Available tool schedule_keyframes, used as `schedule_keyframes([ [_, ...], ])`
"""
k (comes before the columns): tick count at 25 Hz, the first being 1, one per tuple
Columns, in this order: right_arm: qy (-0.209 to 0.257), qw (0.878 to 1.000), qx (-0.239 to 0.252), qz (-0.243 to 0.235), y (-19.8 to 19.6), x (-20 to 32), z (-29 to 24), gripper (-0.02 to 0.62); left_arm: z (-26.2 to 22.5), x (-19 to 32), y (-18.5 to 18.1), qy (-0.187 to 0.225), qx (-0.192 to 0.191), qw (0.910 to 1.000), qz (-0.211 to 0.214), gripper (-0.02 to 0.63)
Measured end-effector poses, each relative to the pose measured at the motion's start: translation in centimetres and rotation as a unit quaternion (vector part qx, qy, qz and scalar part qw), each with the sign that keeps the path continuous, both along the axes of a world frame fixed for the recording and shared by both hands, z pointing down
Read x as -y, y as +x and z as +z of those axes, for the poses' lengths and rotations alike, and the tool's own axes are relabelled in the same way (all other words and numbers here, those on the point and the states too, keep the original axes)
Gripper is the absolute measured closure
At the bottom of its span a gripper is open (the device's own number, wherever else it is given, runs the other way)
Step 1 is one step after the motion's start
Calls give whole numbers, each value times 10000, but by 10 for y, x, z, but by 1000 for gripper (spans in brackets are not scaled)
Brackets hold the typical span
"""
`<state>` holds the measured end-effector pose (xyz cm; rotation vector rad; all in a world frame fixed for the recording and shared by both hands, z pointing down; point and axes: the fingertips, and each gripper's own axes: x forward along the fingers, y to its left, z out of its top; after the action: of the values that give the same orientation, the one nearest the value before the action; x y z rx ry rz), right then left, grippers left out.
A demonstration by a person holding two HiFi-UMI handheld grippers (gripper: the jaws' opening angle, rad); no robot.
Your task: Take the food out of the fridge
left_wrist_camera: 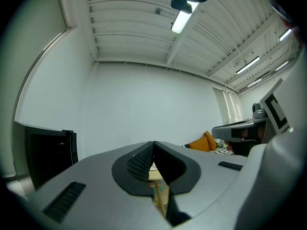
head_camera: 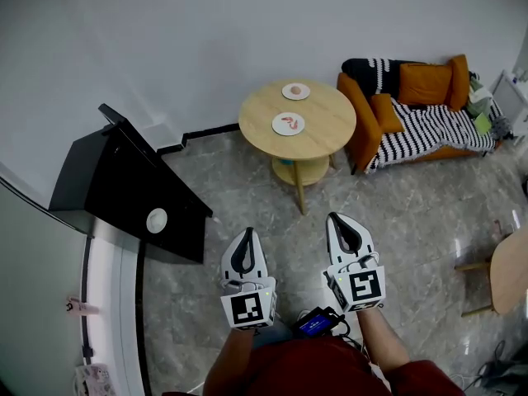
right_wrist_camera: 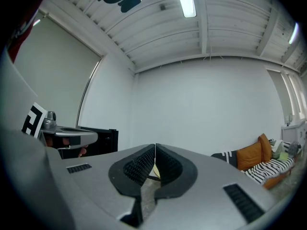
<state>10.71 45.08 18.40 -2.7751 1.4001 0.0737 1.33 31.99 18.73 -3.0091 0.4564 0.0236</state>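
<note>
Round wooden surface (head_camera: pixel 322 126) as landmark, seen from above.

On the surface: two white plates.
- Near plate (head_camera: pixel 277 125), toward the near edge, with curled pink food (head_camera: pixel 289 123).
- Far plate (head_camera: pixel 285 92), toward the far edge, with small round food (head_camera: pixel 295 91).

Left tool (head_camera: pixel 245 236) and right tool (head_camera: pixel 337 221):
- Side by side over the marble floor (head_camera: pixel 412 221).
- Well short of the surface on its near side, tips aimed roughly toward it.
- Well apart from food and plates alike.
- Jaws of each pressed together, nothing clamped between.

Black fridge (head_camera: pixel 124 188) left of the surface, on its near side.

Orange sofa (head_camera: pixel 429 85) with striped blanket (head_camera: pixel 437 126) right of the surface.
</note>
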Motion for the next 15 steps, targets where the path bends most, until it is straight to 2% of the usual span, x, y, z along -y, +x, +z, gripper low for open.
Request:
schedule_keyframes([
  [4,-241,9996,77,-89,14,23,8,572,5,24,14,-119,-57,9999,-99,593],
  [8,-213,9996,-102,-120,33,54,4,572,9,55,35,-227,-142,9996,-131,593],
  [15,-375,9992,-105,-32,70,121,-1,572,12,126,78,-255,8,9996,-83,592],
])
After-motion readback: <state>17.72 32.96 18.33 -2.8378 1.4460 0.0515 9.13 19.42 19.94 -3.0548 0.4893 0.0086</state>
